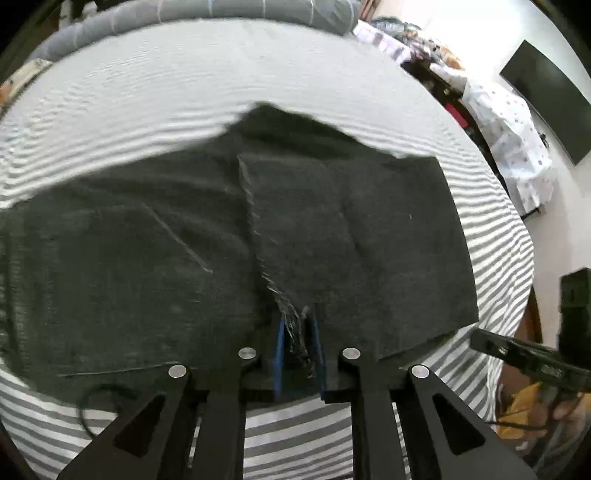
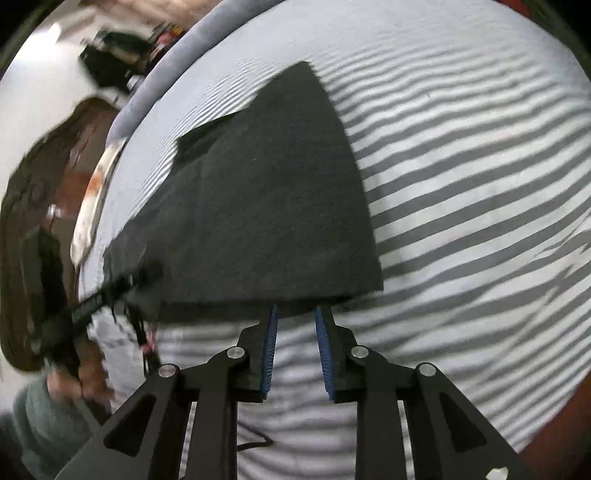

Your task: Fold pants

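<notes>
Dark grey pants [image 1: 229, 229] lie spread on a grey-and-white striped bed, folded partly over themselves with a seam running down the middle. My left gripper [image 1: 298, 332] is shut on the pants' near edge, with cloth bunched between its blue pads. In the right wrist view the pants [image 2: 258, 206] form a dark wedge on the bed. My right gripper [image 2: 295, 314] is open, its blue-padded fingertips right at the pants' near hem, nothing between them. The left gripper shows at the left of that view [image 2: 110, 291], and the right gripper shows at the right of the left wrist view [image 1: 524, 354].
The striped bed sheet [image 2: 461, 221] surrounds the pants. A grey rolled blanket [image 1: 207, 14] lies along the far edge. A dark TV [image 1: 546, 99] hangs on the wall, above a clothes pile [image 1: 513, 140]. A thin black cord [image 1: 99, 402] lies on the sheet near the left gripper.
</notes>
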### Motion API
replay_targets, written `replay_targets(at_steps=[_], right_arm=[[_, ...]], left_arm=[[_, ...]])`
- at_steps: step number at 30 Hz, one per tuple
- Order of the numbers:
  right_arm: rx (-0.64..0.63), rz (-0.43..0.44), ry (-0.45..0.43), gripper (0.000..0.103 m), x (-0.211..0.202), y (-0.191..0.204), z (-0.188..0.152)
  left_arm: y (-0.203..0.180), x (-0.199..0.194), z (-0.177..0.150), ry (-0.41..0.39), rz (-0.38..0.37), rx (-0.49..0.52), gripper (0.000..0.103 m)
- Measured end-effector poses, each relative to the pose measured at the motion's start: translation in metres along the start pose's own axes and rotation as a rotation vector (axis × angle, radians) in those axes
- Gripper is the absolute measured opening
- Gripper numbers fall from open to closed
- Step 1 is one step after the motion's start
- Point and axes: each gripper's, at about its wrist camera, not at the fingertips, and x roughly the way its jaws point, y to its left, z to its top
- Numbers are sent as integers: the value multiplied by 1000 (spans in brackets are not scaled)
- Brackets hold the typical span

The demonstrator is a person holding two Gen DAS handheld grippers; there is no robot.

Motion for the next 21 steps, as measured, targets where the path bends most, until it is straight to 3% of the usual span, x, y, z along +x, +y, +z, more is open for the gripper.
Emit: replay_targets(at_steps=[3,6,11,16,21], right_arm=[[-100,-51,-40,22,-20,13,2],[-193,-152,-126,25,-25,27,25],[-233,-220,-148,25,5,36,79],[-249,-295,-139,25,39,37,119],[-226,-332,-88,23,66,26,134]], left_arm=[[6,-21,-1,-90,41,4,17],[-2,-29,0,-142,34,32,18],[-30,-8,-3,-114,8,136,19],[-26,28,-3,-27,-6,101,19],[-17,45,5,-2,-32,52,18]])
